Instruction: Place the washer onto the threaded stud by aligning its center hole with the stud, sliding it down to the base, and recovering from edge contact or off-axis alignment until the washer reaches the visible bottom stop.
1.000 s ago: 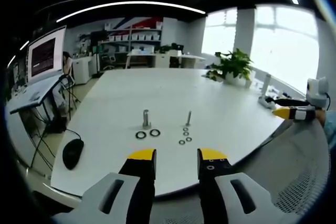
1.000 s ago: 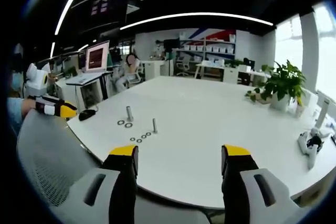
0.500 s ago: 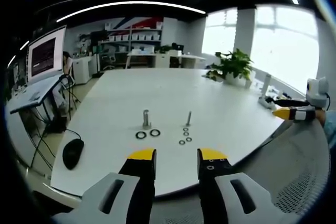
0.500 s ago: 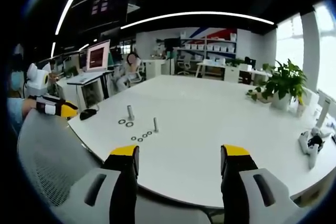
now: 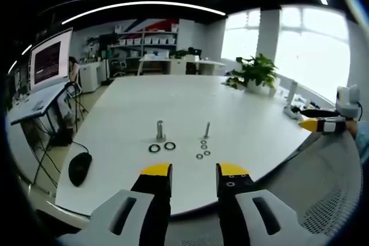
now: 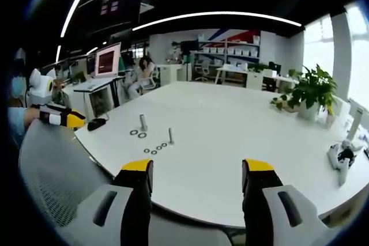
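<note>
Two upright studs stand on the white table: a thick one [image 5: 160,130] [image 6: 142,123] and a thin one [image 5: 207,130] [image 6: 170,136]. Two large dark washers [image 5: 162,147] [image 6: 137,134] lie in front of the thick stud. Several small washers [image 5: 203,148] [image 6: 154,150] lie near the thin one. My left gripper [image 5: 194,172] hangs open short of the table's near edge, nothing between its jaws. My right gripper [image 6: 196,168] is open wider, also holding nothing, well off from the studs. Each gripper's yellow tip appears in the other's view, the right [image 5: 314,124] and the left [image 6: 66,119].
A black mouse [image 5: 79,167] [image 6: 95,124] lies near the table's edge. A potted plant [image 5: 253,73] [image 6: 311,93] stands at the far side, small white devices [image 6: 340,156] beside it. A grey mesh chair back [image 5: 323,191] [image 6: 55,171] sits below the grippers. Desks with monitors [image 5: 49,61] and a seated person [image 6: 140,76] lie beyond.
</note>
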